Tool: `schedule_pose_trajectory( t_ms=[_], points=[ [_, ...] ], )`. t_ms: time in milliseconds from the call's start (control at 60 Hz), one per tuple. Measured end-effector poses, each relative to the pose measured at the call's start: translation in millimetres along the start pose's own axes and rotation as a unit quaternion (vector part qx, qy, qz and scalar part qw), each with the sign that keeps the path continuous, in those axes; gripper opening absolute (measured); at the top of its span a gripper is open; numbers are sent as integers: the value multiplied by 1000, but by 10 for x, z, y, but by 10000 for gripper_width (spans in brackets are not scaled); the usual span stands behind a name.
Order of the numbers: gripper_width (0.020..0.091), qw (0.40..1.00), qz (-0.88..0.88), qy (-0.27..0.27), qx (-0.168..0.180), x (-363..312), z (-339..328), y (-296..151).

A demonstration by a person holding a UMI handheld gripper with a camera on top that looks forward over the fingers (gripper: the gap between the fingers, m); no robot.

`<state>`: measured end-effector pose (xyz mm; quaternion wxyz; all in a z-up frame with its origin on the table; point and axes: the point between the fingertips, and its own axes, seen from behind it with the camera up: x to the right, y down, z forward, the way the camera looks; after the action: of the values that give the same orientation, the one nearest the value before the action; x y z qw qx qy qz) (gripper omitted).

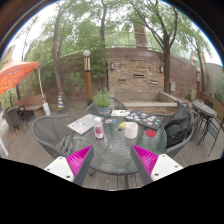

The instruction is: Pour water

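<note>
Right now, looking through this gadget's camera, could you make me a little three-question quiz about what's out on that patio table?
1. True or false: the gripper is shut on the bottle.
2. What stands nearer the bottle on the glass table: (a) the white cup, (b) the orange umbrella, (c) the potted plant?
3. Fill in: the bottle stands ______ the pink-padded fingers, not between them.

Key: 1 false, the fingers are open and hold nothing. 2 (a). 3 beyond.
</note>
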<state>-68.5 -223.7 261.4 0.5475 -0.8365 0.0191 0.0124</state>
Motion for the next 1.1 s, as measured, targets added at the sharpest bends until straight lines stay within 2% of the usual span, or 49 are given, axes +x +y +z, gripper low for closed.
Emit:
schedule_pose_trajectory(
  t_ms=[133,317,567,667,767,950,1100],
  points=[
    [837,1000,6,28,-9,24,72,96],
    [836,997,43,62,-27,-510,-81,262],
    [840,995,28,91,12,-905,44,129],
    [836,995,26,93,17,-970,408,153],
    [840,996,24,76,43,-1064,1023,68],
    [838,994,5,56,90,-1076,2675,-15],
    [838,995,-20,43,92,-1091,3766,113]
  ],
)
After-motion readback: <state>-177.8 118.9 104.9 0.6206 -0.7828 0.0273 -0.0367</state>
